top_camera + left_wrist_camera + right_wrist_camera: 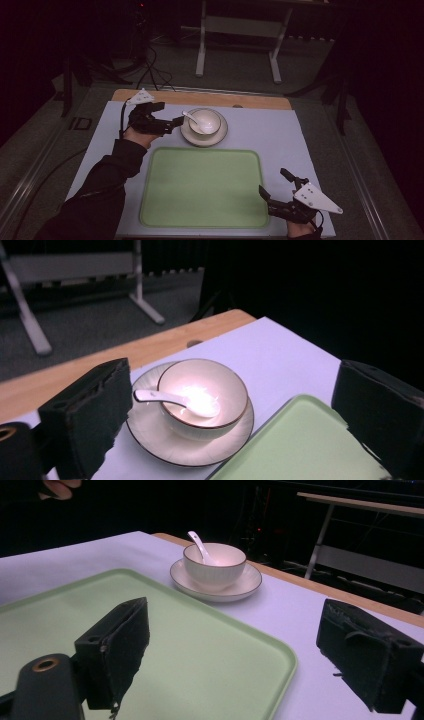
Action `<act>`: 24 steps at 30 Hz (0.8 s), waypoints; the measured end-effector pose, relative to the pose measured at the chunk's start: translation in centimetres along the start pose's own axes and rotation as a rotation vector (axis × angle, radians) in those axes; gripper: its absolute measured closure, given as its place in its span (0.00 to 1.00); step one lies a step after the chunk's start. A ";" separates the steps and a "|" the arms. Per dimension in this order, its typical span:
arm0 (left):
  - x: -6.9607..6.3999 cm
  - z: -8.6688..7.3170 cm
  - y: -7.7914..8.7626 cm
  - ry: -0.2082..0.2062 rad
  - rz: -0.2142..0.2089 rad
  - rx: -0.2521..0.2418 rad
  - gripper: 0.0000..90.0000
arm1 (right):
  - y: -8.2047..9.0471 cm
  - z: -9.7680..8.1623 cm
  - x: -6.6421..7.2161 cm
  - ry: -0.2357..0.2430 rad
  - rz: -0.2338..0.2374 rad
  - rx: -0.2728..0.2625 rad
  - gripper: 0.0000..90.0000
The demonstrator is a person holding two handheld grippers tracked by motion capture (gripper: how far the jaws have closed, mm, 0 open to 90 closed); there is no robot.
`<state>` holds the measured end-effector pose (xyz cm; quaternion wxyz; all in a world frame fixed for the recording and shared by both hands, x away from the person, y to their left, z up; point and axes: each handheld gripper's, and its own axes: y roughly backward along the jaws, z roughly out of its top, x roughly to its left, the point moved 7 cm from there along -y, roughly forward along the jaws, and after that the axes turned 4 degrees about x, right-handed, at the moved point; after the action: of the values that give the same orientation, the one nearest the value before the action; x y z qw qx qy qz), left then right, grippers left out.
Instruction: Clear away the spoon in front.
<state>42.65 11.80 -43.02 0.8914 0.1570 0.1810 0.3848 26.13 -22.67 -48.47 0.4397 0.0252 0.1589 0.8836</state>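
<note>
A white bowl (206,122) stands on a white saucer (220,137) at the back middle of the mat, and a white spoon (190,117) rests in it with its handle toward the left. My left gripper (167,115) is open just left of the saucer, touching nothing. In the left gripper view the bowl (220,385), spoon (155,397) and saucer (165,442) lie ahead between the spread jaws. A pale green tray (202,187) lies bare at the front. My right gripper (276,184) is open at the tray's right front corner, with nothing in it.
A lavender mat (280,135) covers the table, with a wooden strip (200,97) along the far edge. Beyond the table a metal stand (240,35) and cables (150,70) are on the dark floor. A person's left sleeve (100,195) crosses the front left.
</note>
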 end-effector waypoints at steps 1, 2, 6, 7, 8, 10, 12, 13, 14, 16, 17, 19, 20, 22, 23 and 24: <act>0.2 0.0 -0.4 0.026 -0.002 0.005 0.04 | 0.0 0.0 0.0 0.000 0.001 0.001 0.15; 0.5 -0.1 -0.8 0.048 0.000 0.005 0.04 | 0.0 0.0 0.0 0.001 0.001 0.000 0.15; 1.6 -0.4 -2.2 0.148 -0.007 0.002 0.06 | 0.0 0.0 0.0 0.002 0.003 0.001 0.15; 1.9 -0.6 -2.5 0.164 -0.012 0.002 0.06 | 0.0 -0.1 0.0 0.003 0.003 0.003 0.15; 2.2 -0.7 -2.8 0.183 -0.016 -0.002 0.06 | -0.1 -0.1 0.0 0.003 0.004 0.004 0.15; 2.7 -1.1 -3.4 0.219 -0.019 -0.001 0.06 | -0.1 -0.1 0.0 0.003 0.004 0.005 0.15; 3.2 -1.5 -4.0 0.258 -0.027 -0.001 0.06 | -0.1 -0.1 0.0 0.003 0.005 0.005 0.15; 3.4 -1.7 -4.3 0.278 -0.037 -0.008 0.06 | -0.1 -0.1 0.0 0.002 0.007 0.006 0.15; 3.5 -1.8 -4.5 0.301 -0.049 -0.012 0.06 | -0.1 -0.1 0.1 0.001 0.007 0.008 0.15; 3.9 -2.2 -5.0 0.343 -0.057 -0.026 0.08 | -0.1 -0.1 0.1 0.002 0.008 0.008 0.15; 4.0 -2.3 -5.2 0.359 -0.067 -0.036 0.10 | -0.1 -0.1 0.1 0.002 0.009 0.008 0.15; 4.3 -2.6 -5.6 0.368 -0.065 -0.038 0.11 | -0.1 -0.1 0.1 0.003 0.010 0.008 0.15; 4.3 -2.7 -5.8 0.378 -0.070 -0.038 0.12 | -0.1 -0.1 0.1 0.003 0.010 0.008 0.15; 4.5 -2.9 -6.2 0.380 -0.065 -0.036 0.16 | -0.2 -0.1 0.2 0.004 0.010 0.009 0.15; 4.6 -3.1 -6.5 0.385 -0.072 -0.031 0.17 | -0.1 -0.1 0.2 0.004 0.011 0.009 0.15; 4.7 -3.2 -6.7 0.389 -0.062 -0.026 0.19 | -0.1 -0.1 0.2 0.005 0.011 0.009 0.15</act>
<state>48.47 11.37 -49.64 0.8529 0.0626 0.3496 0.3826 26.10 -22.47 -48.65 0.4344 0.0258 0.1636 0.8854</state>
